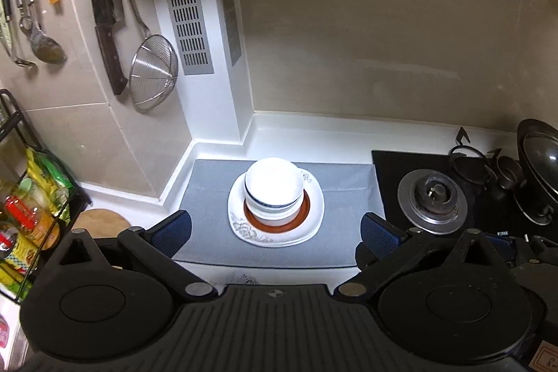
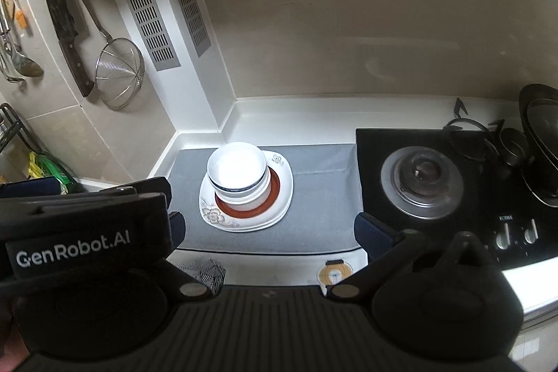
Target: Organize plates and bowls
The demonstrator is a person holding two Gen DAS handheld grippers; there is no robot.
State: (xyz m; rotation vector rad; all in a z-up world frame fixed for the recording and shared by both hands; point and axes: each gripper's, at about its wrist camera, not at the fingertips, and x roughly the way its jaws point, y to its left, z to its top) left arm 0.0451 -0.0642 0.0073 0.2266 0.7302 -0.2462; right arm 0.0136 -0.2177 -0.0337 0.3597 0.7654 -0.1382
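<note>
A stack of dishes is seen ahead of and below the left gripper, centred in the gap between its two blue-padded fingers and well clear of both. The fingers are spread wide and nothing is held between them. The stack is made up of white bowls with a dark blue rim line, nested one in another, set on a plate with an orange-brown ring, which lies on square white plates with a floral print. All of it rests on a grey mat laid on the white surface.

From the right gripper the same stack is seen ahead and a little toward its left finger, again apart from both pads. The right gripper's fingers are also spread, with nothing between them. The body of the left gripper, marked with white lettering, is seen just beside the right one, on its left.

To the right of both grippers a black hob with a round burner is set beside the mat, and dark cookware stands further right. To the left, a cleaver, a wire strainer and ladles are hung on the tiled wall, and two slotted vent grilles are fixed to the white column in the corner.
</note>
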